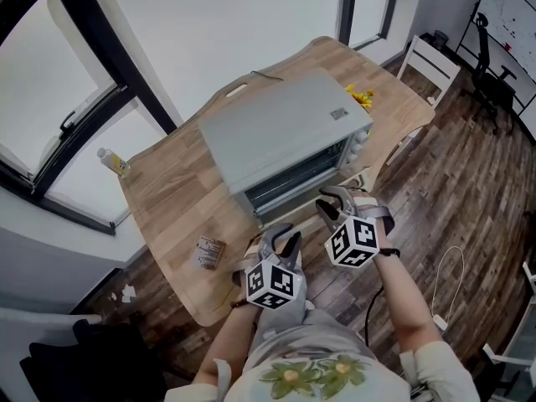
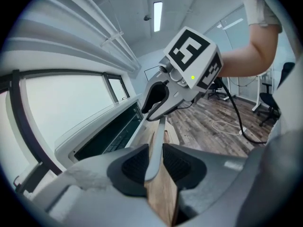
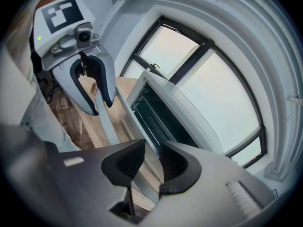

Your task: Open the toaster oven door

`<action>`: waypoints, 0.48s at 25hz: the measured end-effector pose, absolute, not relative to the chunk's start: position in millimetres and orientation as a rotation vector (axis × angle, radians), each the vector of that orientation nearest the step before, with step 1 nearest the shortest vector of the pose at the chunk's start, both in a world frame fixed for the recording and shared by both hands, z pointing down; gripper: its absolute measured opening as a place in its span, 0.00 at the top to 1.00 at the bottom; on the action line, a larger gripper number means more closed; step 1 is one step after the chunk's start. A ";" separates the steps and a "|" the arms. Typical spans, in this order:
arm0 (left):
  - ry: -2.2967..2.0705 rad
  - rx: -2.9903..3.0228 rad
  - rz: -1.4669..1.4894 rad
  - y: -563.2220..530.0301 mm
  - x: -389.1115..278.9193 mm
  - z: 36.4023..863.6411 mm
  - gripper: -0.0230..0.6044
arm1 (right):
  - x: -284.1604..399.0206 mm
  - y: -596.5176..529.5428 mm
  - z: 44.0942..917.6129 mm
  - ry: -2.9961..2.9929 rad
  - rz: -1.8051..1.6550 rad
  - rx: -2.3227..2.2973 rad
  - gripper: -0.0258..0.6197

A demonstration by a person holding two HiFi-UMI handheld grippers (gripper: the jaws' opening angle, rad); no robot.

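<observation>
Now, left gripper (image 1: pixel 280 236), right gripper (image 1: pixel 333 201), clamping handle (image 2: pixel 155 150)

The toaster oven (image 1: pixel 276 128) looks matt grey metal; the worktop (image 1: pixel 172 195) under it is smooth pale wood, the floor (image 1: pixel 469 166) darker planks.

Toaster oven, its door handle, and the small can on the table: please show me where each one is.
toaster oven (image 1: pixel 276 124), head view, on its grey top panel.
door handle (image 2: pixel 154 155), left gripper view, on the pale bar's middle part.
can (image 1: pixel 208 252), head view, on its printed side.
</observation>
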State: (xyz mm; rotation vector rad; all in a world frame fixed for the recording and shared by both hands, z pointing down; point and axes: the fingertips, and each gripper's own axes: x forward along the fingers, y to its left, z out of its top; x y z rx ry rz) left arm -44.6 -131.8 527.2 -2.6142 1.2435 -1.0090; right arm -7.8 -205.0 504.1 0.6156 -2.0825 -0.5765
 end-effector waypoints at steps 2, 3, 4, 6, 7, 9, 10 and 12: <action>1.282 -2.687 -0.940 -129.6 -44.6 520.7 0.80 | -7.6 -205.0 504.5 -2.085 -0.583 0.639 0.81; 1.296 -2.711 -0.914 -128.1 -45.7 518.9 0.80 | -7.7 -205.3 504.3 -2.087 -0.587 0.650 0.81; 1.302 -2.725 -0.899 -126.3 -47.5 518.9 0.80 | -7.7 -205.5 503.9 -2.089 -0.589 0.659 0.81; 1.307 -2.740 -0.883 -121.9 -50.9 519.9 0.80 | -7.6 -206.0 503.2 -2.096 -0.587 0.673 0.81; 1.315 -2.748 -0.869 -119.8 -52.0 518.6 0.80 | -7.4 -205.9 503.2 -2.100 -0.584 0.677 0.81; 1.343 -2.765 -0.831 -115.9 -54.1 514.2 0.83 | -6.6 -204.9 504.0 -2.104 -0.582 0.682 0.81; 1.358 -2.772 -0.813 -114.1 -55.2 512.1 0.85 | -6.2 -204.1 504.6 -2.104 -0.583 0.684 0.81; 1.384 -2.781 -0.783 -111.5 -58.2 507.6 0.88 | -5.6 -202.7 505.1 -2.105 -0.585 0.692 0.81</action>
